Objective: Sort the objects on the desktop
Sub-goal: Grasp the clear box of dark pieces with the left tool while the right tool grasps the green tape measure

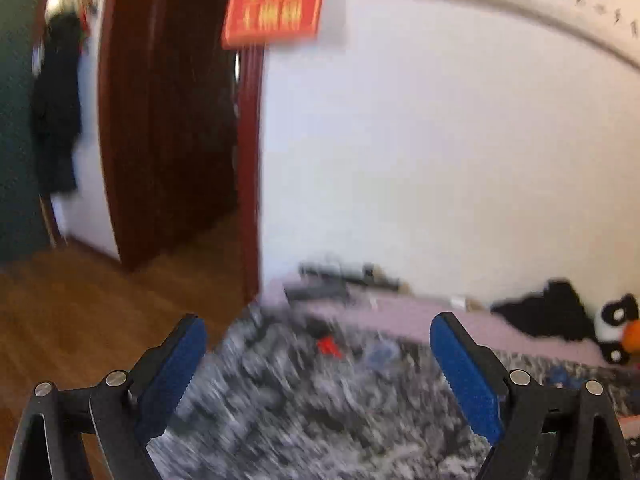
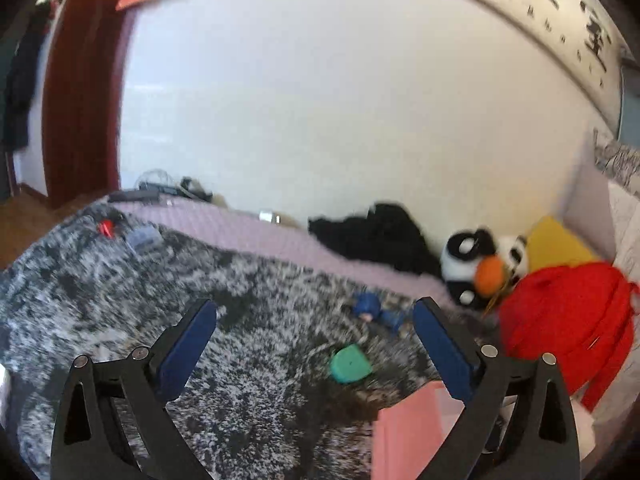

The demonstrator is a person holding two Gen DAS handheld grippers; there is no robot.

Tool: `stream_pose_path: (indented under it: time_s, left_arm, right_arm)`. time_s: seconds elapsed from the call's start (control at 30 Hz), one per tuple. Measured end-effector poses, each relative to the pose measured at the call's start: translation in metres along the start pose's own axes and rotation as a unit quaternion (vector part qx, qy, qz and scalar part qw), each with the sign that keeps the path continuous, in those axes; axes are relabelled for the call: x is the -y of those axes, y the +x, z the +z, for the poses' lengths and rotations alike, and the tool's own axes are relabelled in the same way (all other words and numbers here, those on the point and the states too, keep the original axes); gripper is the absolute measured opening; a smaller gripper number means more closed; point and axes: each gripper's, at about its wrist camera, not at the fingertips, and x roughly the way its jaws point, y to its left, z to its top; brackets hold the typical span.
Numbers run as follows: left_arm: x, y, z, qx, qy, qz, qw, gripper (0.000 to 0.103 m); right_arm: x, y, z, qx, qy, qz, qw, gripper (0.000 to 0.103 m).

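Small objects lie on a grey speckled fuzzy blanket (image 2: pixel 200 360). A green case (image 2: pixel 350 364) and a blue figurine (image 2: pixel 374 310) lie ahead of my right gripper (image 2: pixel 316 320), which is open and empty above the blanket. A red item (image 2: pixel 106 227) and a blue-grey box (image 2: pixel 142 236) lie at the far left. My left gripper (image 1: pixel 318 338) is open and empty; its view is blurred, with the red item (image 1: pixel 329 347) and a bluish item (image 1: pixel 382 354) ahead.
A pink box (image 2: pixel 416 436) sits by the right finger. A red backpack (image 2: pixel 568 316), a panda plush (image 2: pixel 476 264), a yellow cushion (image 2: pixel 558 246) and black clothing (image 2: pixel 380 238) lie on the right. A doorway (image 1: pixel 172 120) and wooden floor (image 1: pixel 80 312) are at left.
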Motion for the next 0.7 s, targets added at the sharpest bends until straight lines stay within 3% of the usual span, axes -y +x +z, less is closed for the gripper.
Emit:
stream_pose_path:
  time_s: [0.17,0.3,0.4,0.57,0.7]
  left_arm:
    - [0.001,-0.051,0.024,0.024,-0.004,-0.034,0.9991,0.101]
    - [0.025,-0.041,0.015,-0.002,0.013,-0.078,0.9969,0.102]
    - [0.052,0.009,-0.008,-0.044,0.039,-0.107,0.9925,0.102]
    - [0.094,0.125,-0.081,-0.088,0.104,-0.103,0.9852,0.102]
    - [0.121,0.237,-0.151,-0.146,0.139,-0.097,0.9746,0.102]
  right_arm:
    - [0.025,-0.051,0.011,0.023,0.025,-0.006,0.999,0.102]
    - [0.048,-0.063,-0.003,0.007,0.057,0.002,0.998,0.103]
    - [0.057,-0.038,-0.025,-0.027,0.086,0.018,0.996,0.103]
    - [0.041,0.058,-0.07,-0.096,0.104,0.043,0.989,0.103]
    - [0.029,0.143,-0.105,-0.144,0.103,0.007,0.984,0.102]
